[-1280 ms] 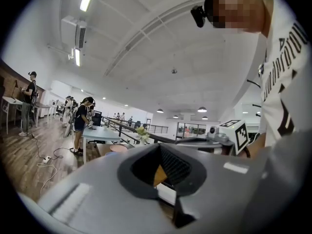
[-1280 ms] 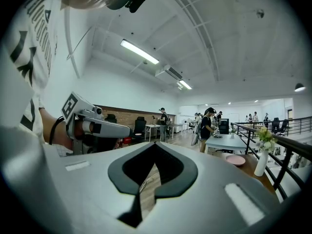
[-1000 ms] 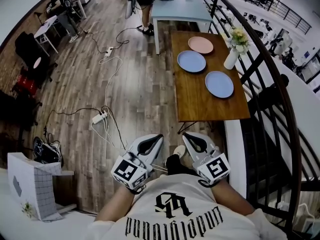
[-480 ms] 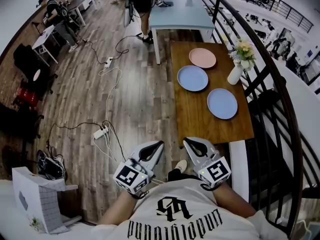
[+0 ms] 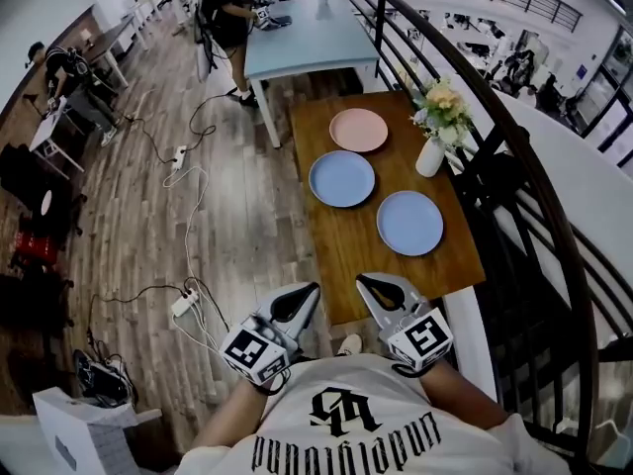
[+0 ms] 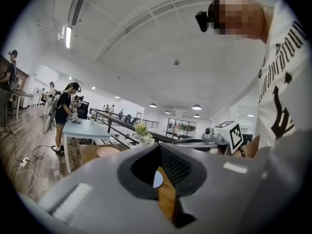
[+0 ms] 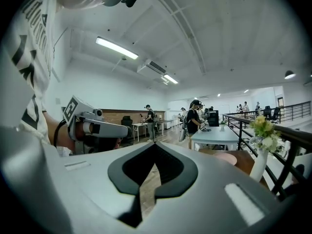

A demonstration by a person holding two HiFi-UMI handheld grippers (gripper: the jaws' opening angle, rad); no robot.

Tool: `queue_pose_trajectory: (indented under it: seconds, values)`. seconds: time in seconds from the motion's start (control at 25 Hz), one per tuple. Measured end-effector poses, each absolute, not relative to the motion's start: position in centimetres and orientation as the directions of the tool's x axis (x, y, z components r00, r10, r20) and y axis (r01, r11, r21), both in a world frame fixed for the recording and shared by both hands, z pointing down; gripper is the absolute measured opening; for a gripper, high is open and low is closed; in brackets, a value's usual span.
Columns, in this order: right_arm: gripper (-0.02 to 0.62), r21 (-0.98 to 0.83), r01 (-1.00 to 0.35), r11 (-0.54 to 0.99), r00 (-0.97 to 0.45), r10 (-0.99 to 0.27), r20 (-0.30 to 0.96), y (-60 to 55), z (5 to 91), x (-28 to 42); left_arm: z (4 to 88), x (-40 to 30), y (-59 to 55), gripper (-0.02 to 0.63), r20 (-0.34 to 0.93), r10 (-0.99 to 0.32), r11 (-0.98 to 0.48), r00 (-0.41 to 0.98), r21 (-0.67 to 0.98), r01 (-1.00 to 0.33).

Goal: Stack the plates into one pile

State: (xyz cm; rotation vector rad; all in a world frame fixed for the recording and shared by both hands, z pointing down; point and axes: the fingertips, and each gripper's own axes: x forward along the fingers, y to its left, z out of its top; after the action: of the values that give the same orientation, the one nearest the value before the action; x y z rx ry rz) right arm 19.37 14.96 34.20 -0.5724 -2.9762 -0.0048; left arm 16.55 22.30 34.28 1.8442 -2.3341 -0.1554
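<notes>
My left gripper (image 5: pixel 309 293) and right gripper (image 5: pixel 368 285) both have their jaws pressed together on nothing, held at my chest short of the wooden table (image 5: pixel 346 265). On the table the pink plate (image 5: pixel 358 130), a blue plate (image 5: pixel 341 178) and a second blue plate (image 5: pixel 409 223) lie apart. Beside them a vase (image 5: pixel 430 156) holds flowers (image 5: pixel 442 102). Only the head view shows all three plates; my left gripper view catches just the pink one.
</notes>
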Motion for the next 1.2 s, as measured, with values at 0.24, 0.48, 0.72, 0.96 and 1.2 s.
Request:
queue_pose_trajectory:
  seconds: [0.24, 0.48, 0.72, 0.96, 1.2]
  values:
    - [0.000, -0.033, 0.274, 0.961, -0.951, 0.276, 0.140, 10.8, 35.2, 18.8, 34.6, 14.9, 17.5, 0.046, 0.065, -0.991, 0.126, -0.115, 0.208, -0.970]
    - [0.000, -0.039, 0.116, 0.993, -0.980, 0.120, 0.157, 5.9, 36.0, 18.4, 34.8, 13.1, 11.5, 0.046, 0.065, -0.997, -0.028, 0.042, 0.200, -0.979]
    - [0.000, -0.040, -0.086, 0.995, -0.984, -0.079, 0.160, 1.0, 35.4, 17.6, 34.9, 11.0, 6.4, 0.046, 0.087, -0.969, -0.212, 0.231, 0.188, -0.959]
    - [0.000, -0.050, -0.250, 0.967, -0.955, -0.237, 0.179, -2.6, 35.5, 16.4, 35.3, 8.6, 2.6, 0.046, 0.113, -0.924, -0.338, 0.365, 0.201, -0.919]
    - [0.000, -0.077, -0.414, 0.907, -0.896, -0.391, 0.211, -5.2, 37.2, 16.6, 36.8, 7.5, -0.7, 0.046, 0.139, -0.854, -0.468, 0.501, 0.218, -0.857]
